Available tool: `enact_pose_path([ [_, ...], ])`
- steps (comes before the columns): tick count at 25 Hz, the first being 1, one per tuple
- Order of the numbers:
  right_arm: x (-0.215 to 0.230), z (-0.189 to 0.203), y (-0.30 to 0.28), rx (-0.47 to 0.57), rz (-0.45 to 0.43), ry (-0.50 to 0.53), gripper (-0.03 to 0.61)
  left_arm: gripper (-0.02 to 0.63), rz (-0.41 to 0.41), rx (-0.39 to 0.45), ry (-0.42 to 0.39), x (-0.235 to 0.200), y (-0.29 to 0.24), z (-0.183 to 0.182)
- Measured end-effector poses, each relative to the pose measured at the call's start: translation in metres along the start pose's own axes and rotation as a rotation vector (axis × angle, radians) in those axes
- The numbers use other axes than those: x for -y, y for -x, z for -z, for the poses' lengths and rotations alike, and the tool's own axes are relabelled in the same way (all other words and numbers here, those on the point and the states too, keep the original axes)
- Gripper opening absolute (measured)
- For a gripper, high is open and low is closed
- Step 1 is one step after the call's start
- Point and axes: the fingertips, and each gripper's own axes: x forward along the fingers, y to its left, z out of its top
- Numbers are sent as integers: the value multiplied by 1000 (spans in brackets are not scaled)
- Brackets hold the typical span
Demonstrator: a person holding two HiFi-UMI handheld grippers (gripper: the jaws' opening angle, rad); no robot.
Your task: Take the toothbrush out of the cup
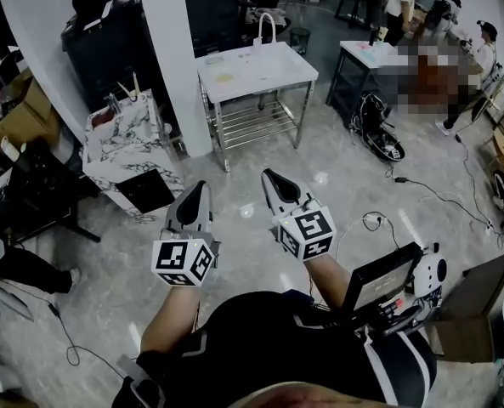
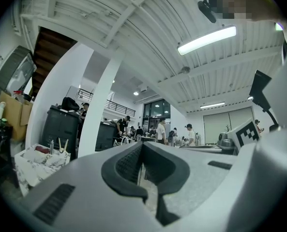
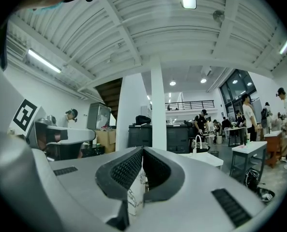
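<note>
On marble ctr [image 1: 116,147]: toothbrush [image 1: 135,83], well apart frm shut L fingers [image 1: 192,206], R fingers [image 1: 282,192].

Two grippers are counted at the lower centre of the head view: one left gripper [image 1: 202,186] and one right gripper [image 1: 268,175]. One white metal table [image 1: 256,70] is seen at upper centre, one marble-patterned counter [image 1: 124,147] at left and one white pillar [image 1: 177,49] between them. At least two people are made out at upper right: a standing person [image 1: 399,2] and a person in a cap [image 1: 486,51].
</note>
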Motion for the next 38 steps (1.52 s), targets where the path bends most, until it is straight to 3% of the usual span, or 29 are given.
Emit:
enact_pose_path([
  [16, -35, 5, -59, -1, -32, 12, 23, 2, -14, 21, 8, -64, -1, -5],
  [38, 64, 0, -221, 24, -50, -22, 23, 2, -15, -29, -8, -148, -164, -4],
])
